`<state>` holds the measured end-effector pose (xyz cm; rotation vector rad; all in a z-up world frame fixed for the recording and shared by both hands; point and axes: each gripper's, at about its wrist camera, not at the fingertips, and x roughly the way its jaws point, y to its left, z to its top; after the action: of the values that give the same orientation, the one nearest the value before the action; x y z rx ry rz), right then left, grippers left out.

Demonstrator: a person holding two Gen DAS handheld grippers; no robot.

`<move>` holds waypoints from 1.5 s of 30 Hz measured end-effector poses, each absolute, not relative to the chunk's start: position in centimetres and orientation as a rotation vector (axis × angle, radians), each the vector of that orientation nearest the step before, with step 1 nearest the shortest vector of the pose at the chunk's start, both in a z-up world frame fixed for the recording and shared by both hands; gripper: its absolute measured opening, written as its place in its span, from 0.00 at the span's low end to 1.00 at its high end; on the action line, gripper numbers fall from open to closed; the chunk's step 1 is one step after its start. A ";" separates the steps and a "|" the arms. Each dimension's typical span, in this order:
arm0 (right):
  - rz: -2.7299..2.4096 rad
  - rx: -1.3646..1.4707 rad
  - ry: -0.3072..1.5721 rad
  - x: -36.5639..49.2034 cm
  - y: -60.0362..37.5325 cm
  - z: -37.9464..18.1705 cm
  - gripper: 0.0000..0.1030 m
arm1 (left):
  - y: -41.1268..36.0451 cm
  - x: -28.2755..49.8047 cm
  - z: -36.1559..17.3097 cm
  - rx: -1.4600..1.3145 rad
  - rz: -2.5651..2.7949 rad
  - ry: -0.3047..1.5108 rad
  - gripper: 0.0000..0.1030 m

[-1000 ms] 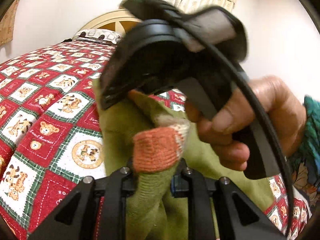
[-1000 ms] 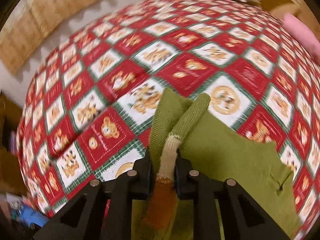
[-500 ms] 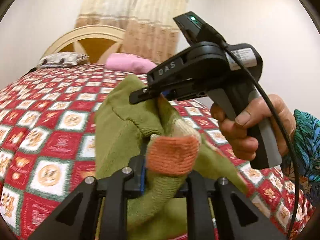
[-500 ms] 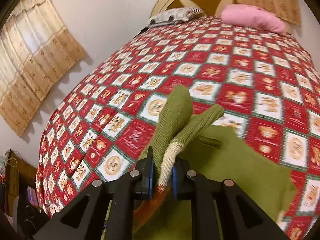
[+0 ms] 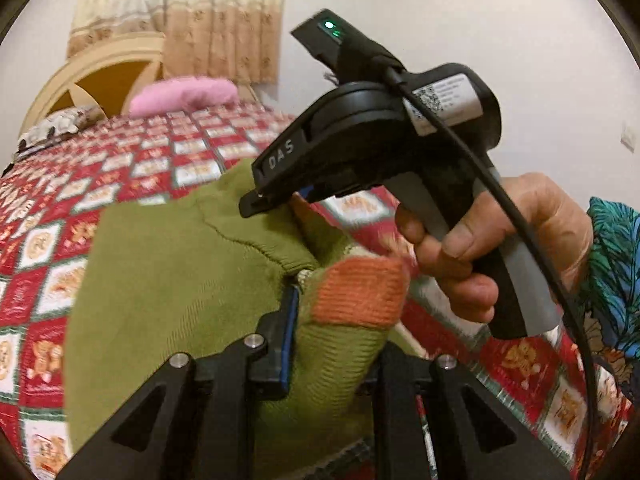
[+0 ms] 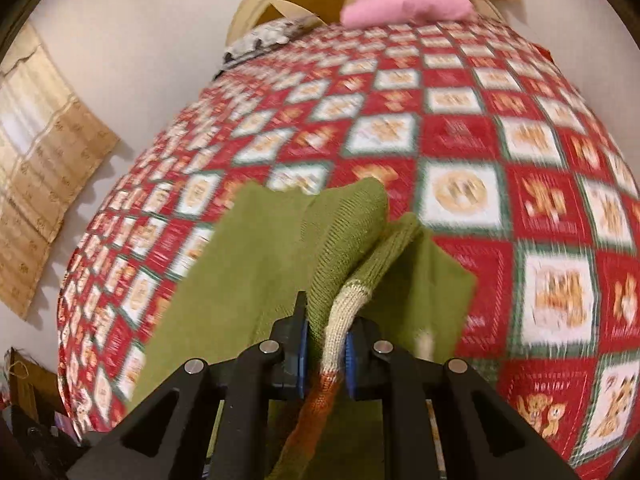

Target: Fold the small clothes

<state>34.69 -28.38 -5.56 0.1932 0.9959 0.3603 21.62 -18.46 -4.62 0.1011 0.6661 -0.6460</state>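
A small green knitted sweater [image 5: 172,280] with cream and orange striped cuffs [image 5: 356,292] hangs in the air above the bed. My left gripper [image 5: 332,344] is shut on its cuff end. My right gripper [image 6: 324,360] is shut on a sleeve [image 6: 360,272] near its cream and orange stripes. In the left wrist view the right gripper [image 5: 280,196] is held in a hand [image 5: 500,248] just beyond my left one, its fingers pinching the green knit. The sweater body [image 6: 248,264] drapes down to the left in the right wrist view.
The bed carries a red, white and green checked quilt [image 6: 460,152] with bear prints. A pink pillow [image 6: 404,4] and a patterned pillow [image 6: 264,40] lie by the cream headboard [image 5: 100,76]. Beige curtains [image 5: 192,16] hang behind. Clutter sits by the bed's left side [image 6: 24,412].
Both grippers have lifted the sweater higher off the quilt and tilted up toward the headboard. More of the green body now hangs spread out. Both grips stay shut.
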 end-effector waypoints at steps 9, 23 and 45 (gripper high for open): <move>0.369 0.297 0.969 34.4 -30.5 -8.8 0.14 | -19.9 21.5 -5.1 0.130 -0.661 0.720 0.16; 0.160 0.331 0.834 23.2 -32.5 -2.5 0.25 | -9.4 14.9 -3.2 0.012 -0.711 0.690 0.77; 0.058 0.317 0.835 14.6 -28.3 -8.8 0.09 | -1.2 20.1 -4.1 -0.103 -0.387 0.774 0.77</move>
<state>14.63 -28.31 -8.80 0.3167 0.8345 0.0579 20.14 -1.17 -4.05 -0.1033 0.7737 -0.3866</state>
